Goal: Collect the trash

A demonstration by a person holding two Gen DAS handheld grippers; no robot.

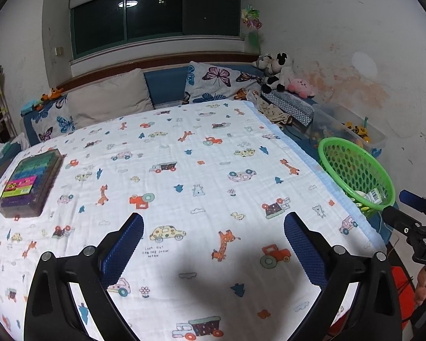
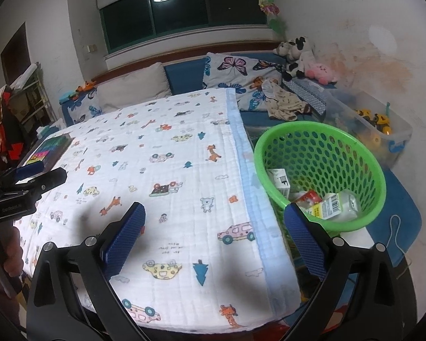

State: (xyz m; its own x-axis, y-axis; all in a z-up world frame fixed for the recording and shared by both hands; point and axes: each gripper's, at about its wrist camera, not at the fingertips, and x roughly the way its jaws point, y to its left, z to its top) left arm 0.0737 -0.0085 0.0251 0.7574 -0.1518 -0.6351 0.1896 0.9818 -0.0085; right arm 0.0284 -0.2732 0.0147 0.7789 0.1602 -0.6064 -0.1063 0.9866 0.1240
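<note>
Both claws, left gripper point(image 1: 213, 244) and right gripper point(image 2: 213, 241), apart, empty; could mistake crayon box point(image 1: 28, 182) for trash, or tip green basket point(image 2: 321, 176).

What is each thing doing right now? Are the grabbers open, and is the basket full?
Left gripper: jaws open, holding nothing.
Right gripper: jaws open, holding nothing.
Green basket: upright beside the bed, partly filled.
Clear bottle: lying on its side in the basket.
White carton: in the basket, tilted.
Crayon box: flat on the blanket, closed.
Cartoon blanket: spread flat over the bed.
</note>
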